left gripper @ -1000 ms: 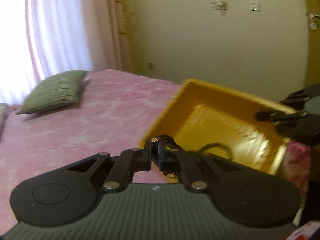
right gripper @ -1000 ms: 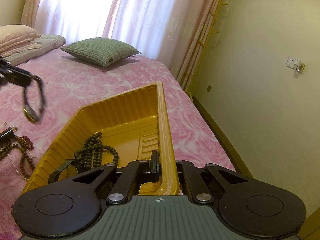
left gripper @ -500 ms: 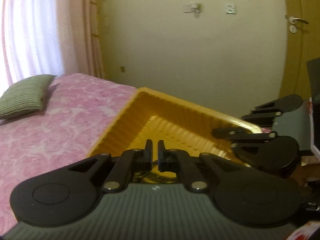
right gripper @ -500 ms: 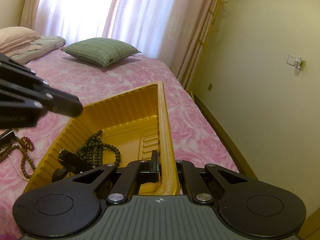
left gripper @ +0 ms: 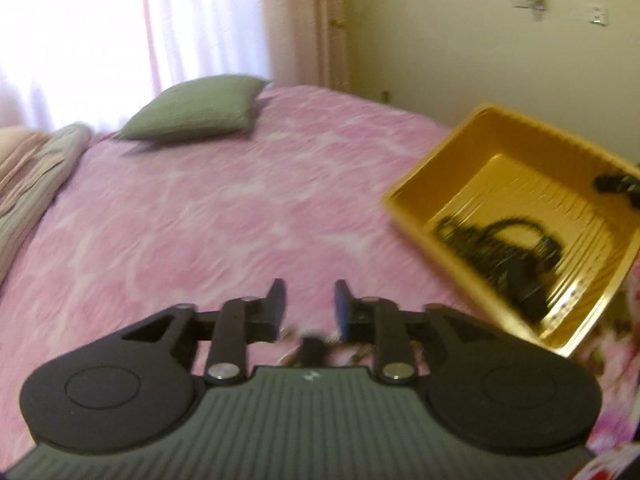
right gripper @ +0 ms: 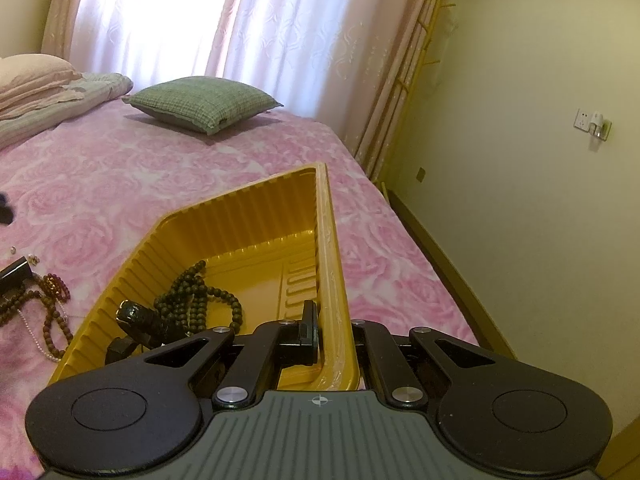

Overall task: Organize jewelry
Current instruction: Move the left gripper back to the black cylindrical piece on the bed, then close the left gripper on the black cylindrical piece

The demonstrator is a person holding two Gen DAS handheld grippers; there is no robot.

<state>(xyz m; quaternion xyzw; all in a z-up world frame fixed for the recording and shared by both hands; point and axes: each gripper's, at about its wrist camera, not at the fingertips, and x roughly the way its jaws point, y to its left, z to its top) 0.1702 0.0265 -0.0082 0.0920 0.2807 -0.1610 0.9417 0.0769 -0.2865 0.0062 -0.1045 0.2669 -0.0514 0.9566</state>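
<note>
The left tool (left gripper: 307, 306) has swung away from the yellow tray (right gripper: 256, 216) since a moment ago: then it hung over the tray with its jaws nearly together, and now it points at the bed (left gripper: 208, 216) beside the tray, jaws parted with nothing between them. The black watch-like piece (right gripper: 134, 316) it carried a second ago now lies inside the tray, against the dark bead strand (right gripper: 196, 300). That reads as one more piece stowed and the left tool heading back for another.

The right tool (right gripper: 334, 334) has not shifted; it is clamped on the tray's near rim, one jaw inside the wall and the other outside, steadying it.

The tray is a ribbed, glossy yellow plastic dish lying on the pink bedspread. The remaining jewelry lies on the bed just to the left of the tray: a reddish bead strand (right gripper: 56, 284), brown beads (right gripper: 52, 328) and a thin pearl string (right gripper: 38, 340), loosely tangled together. In the left wrist view, small blurred pieces (left gripper: 308, 344) show on the bed just beneath the open jaws, too smeared to identify. The tangle will likely lift as a clump, not singly.
</note>
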